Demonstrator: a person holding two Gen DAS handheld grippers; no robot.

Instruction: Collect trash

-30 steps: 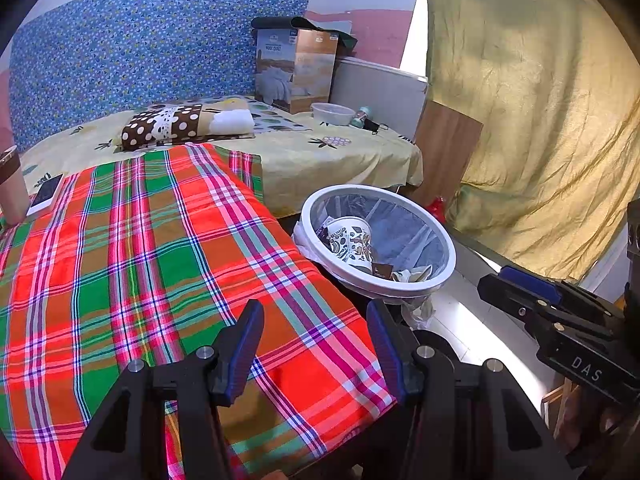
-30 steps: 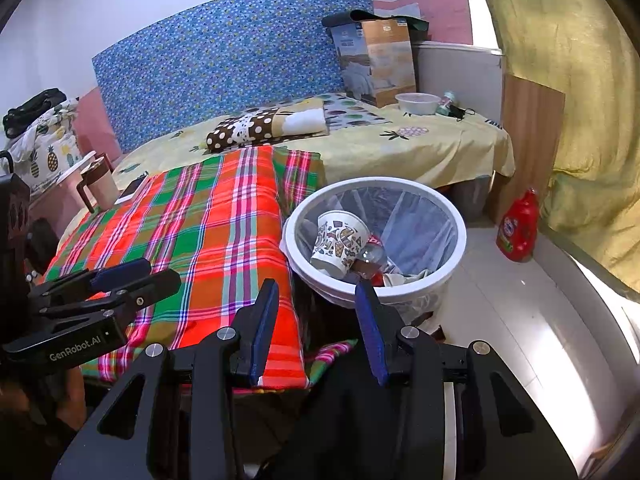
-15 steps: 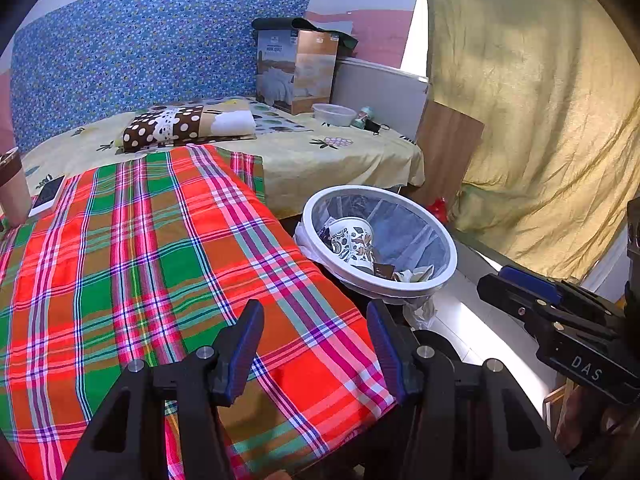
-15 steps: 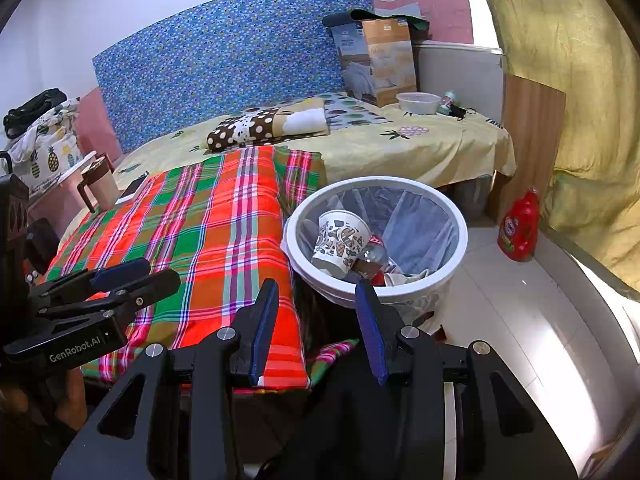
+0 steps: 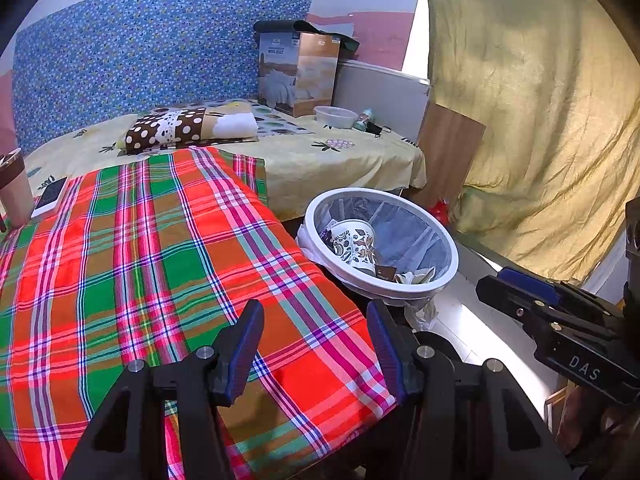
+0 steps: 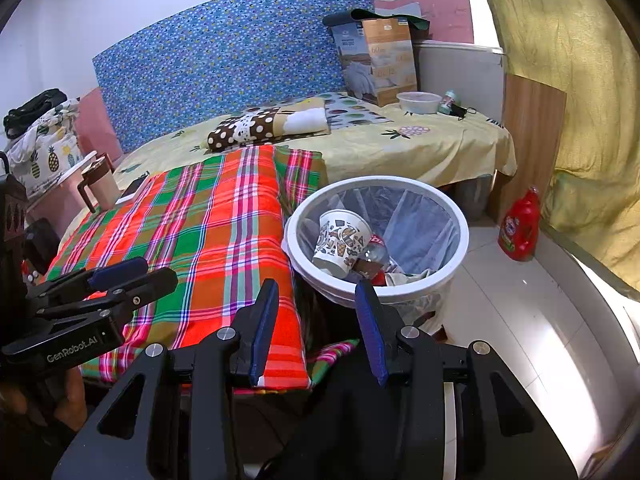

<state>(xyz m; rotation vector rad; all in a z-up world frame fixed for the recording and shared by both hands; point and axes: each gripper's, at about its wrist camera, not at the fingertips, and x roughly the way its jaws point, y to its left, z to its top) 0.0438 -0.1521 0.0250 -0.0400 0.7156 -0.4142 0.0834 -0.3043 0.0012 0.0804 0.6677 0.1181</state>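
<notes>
A: The round white plastic bin lined with a clear bag (image 6: pixel 460 236) is seen on the floor, right against the edge of the bed draped with a red-and-green plaid blanket (image 5: pixel 160 248). Trash is already held inside it: a patterned paper cup (image 6: pixel 340 240) tipped on its side, crumpled paper (image 5: pixel 414 276) and a bit of red wrapper.

B: And the tongs?

A: Both are shown empty. The left tongs (image 5: pixel 314 344) are spread wide above the blanket's near corner; the right tongs (image 6: pixel 318 328) are parted just as wide, aimed at the bin's near rim.

B: So which step is judged to be in hand?

A: A pause between pickups, most likely. Nothing is gripped, and no loose litter is spotted on the blanket.

B: What is called for next?

A: More trash must be searched for; the clear plastic bowl (image 6: pixel 418 102) on the yellow sheet at the far end might be a candidate, though that cannot be told.

B: The pose?

A: Both tools are held low and level, side by side, each pointed forward over the bed edge.
</notes>
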